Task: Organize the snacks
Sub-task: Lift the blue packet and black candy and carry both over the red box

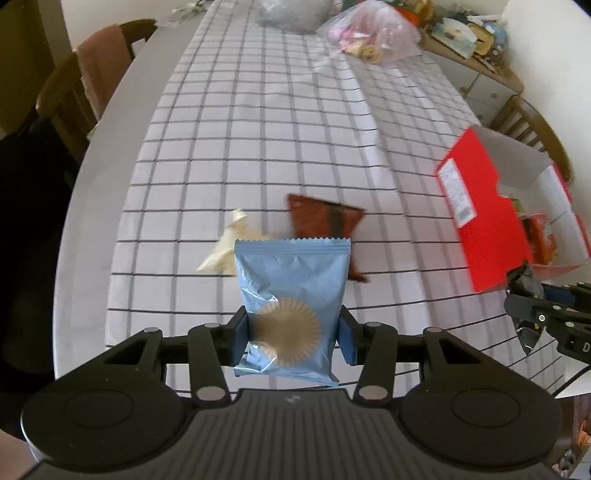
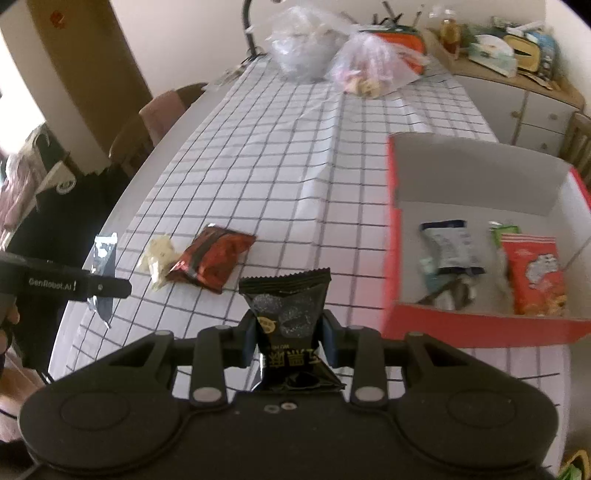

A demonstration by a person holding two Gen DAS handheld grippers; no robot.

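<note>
My left gripper (image 1: pixel 291 332) is shut on a light blue snack packet (image 1: pixel 291 288), held upright above the checked tablecloth. My right gripper (image 2: pixel 288 334) is shut on a black snack packet (image 2: pixel 288 314), also lifted off the table. On the cloth lie a dark red packet (image 1: pixel 321 218) (image 2: pixel 212 260) and a small cream-white packet (image 1: pixel 229 247) (image 2: pixel 159 258), side by side. An open red box (image 2: pixel 391 236) (image 1: pixel 476 206) stands to the right with several packets inside. The left gripper (image 2: pixel 99 284) shows at the left of the right wrist view, the blue packet seen edge-on in it.
Two clear plastic bags (image 2: pixel 306 48) (image 1: pixel 369 33) of goods sit at the table's far end. Wooden chairs (image 1: pixel 85 85) stand along the left side, and a cluttered cabinet (image 2: pixel 517 74) is at the back right. The round table edge (image 1: pixel 74 229) curves along the left.
</note>
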